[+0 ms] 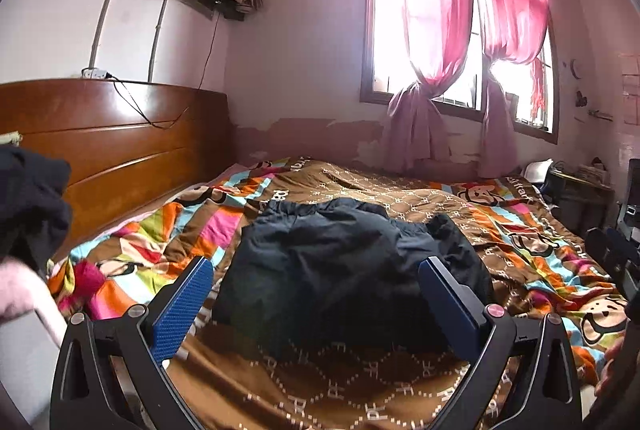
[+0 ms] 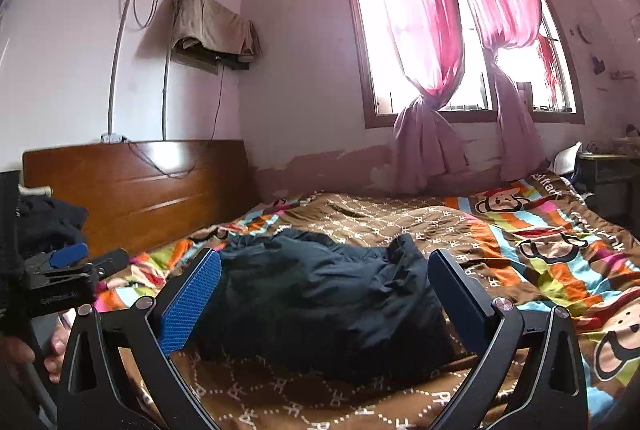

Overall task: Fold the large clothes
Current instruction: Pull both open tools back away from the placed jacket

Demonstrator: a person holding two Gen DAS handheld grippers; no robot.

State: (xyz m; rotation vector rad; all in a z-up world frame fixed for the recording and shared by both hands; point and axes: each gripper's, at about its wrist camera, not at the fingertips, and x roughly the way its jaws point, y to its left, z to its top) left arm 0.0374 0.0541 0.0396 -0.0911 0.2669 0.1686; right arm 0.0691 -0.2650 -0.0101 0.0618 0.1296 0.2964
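A dark navy garment point(image 1: 344, 270) lies bunched in a rough folded heap on the bed's patterned quilt point(image 1: 320, 390). It also shows in the right wrist view point(image 2: 320, 306). My left gripper point(image 1: 316, 270) is open and empty, held just short of the garment's near edge, its blue pads point(image 1: 180, 310) spread wide. My right gripper point(image 2: 324, 262) is open and empty too, just in front of the garment. The left gripper shows at the left edge of the right wrist view point(image 2: 64, 270). The right gripper shows at the right edge of the left wrist view point(image 1: 616, 254).
A wooden headboard point(image 1: 120, 142) stands at the left. More dark clothes point(image 1: 28, 198) are piled at the left edge, with a pink fluffy item point(image 1: 24, 290) below them. A window with pink curtains point(image 1: 432, 30) lies behind the bed. A desk point(image 1: 580, 190) stands at the far right.
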